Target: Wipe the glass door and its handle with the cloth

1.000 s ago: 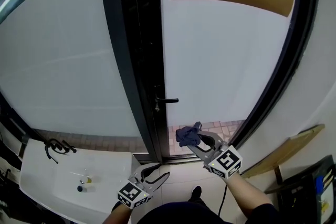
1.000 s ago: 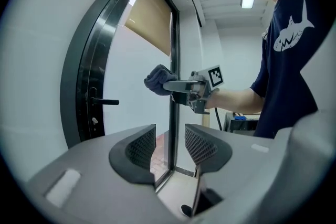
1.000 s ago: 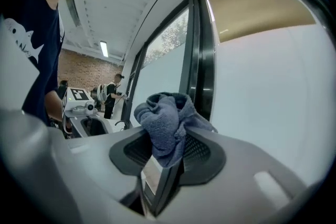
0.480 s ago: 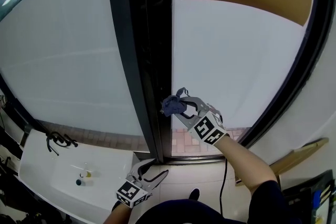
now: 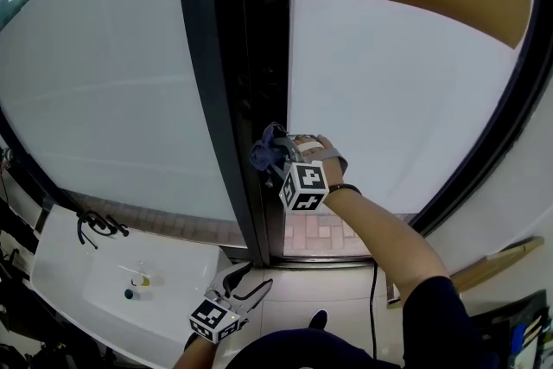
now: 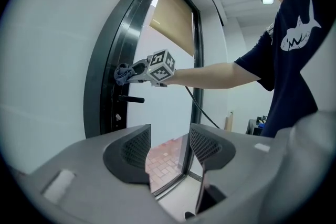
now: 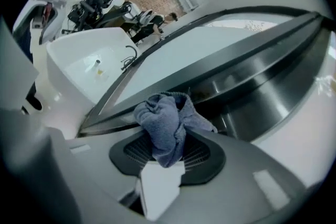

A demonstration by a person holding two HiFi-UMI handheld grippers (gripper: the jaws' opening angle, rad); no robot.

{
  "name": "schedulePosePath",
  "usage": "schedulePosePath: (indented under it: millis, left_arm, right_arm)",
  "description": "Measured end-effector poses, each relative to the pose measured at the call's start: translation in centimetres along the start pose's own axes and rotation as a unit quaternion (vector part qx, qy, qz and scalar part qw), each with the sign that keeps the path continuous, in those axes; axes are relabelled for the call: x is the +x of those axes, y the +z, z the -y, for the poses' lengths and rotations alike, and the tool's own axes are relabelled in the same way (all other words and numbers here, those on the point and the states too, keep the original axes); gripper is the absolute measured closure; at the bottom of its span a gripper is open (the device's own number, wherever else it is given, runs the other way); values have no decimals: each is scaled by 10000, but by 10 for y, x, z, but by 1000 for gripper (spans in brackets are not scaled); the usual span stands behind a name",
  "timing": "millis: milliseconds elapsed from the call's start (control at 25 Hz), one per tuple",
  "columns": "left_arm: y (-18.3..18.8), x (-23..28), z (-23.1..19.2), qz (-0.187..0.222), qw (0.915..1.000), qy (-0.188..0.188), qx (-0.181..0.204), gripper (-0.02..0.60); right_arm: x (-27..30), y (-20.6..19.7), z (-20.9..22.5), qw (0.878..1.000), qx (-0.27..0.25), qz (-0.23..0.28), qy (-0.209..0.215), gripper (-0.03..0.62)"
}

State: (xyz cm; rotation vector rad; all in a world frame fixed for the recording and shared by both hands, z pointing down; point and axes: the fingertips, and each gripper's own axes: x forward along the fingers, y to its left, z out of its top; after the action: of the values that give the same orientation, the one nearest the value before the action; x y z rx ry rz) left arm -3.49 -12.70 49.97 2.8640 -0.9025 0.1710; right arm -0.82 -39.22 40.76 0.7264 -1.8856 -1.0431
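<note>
Right gripper (image 5: 275, 158) raised, jaws clamped on bunched blue cloth (image 5: 262, 153). Cloth held at dark door frame (image 5: 232, 56) beside glass door (image 5: 389, 99), just above handle (image 6: 131, 99). Left gripper (image 5: 257, 277) low, jaws apart, nothing between them.

Handle (image 6: 131, 99) juts out under the cloth (image 6: 122, 73); glass door (image 5: 389, 91) stands unobstructed.

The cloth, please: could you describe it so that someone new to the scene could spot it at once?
Find the tall black door frame between the pale glass panes. At it, the right tool pinches a crumpled blue-grey cloth. It is the only soft, bunched thing there; the handle below is a hard black bar.
</note>
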Motion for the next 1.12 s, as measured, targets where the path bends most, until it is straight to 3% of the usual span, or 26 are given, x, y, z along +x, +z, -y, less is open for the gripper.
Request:
schedulePosePath:
  millis: [160,400,800,1120]
  left_arm:
    - [-5,4,6,-73,9999,-78,-24,354]
    - [-10,11,10,-126,9998,-149,-42,356]
    - [-8,30,23,-179,9984,-527,93,360]
    - [-6,42,35,-221,9962,-817,195,364]
  right_arm:
    - [20,-12,-4,9964,-810,-237,-104,459]
    - [16,-33,-3,9951,-910,-361,-100,464]
    - [-46,-133,5,9920,-576,-1118,-138,465]
    - [-118,-243,8,9814,-164,-1870,-410,465]
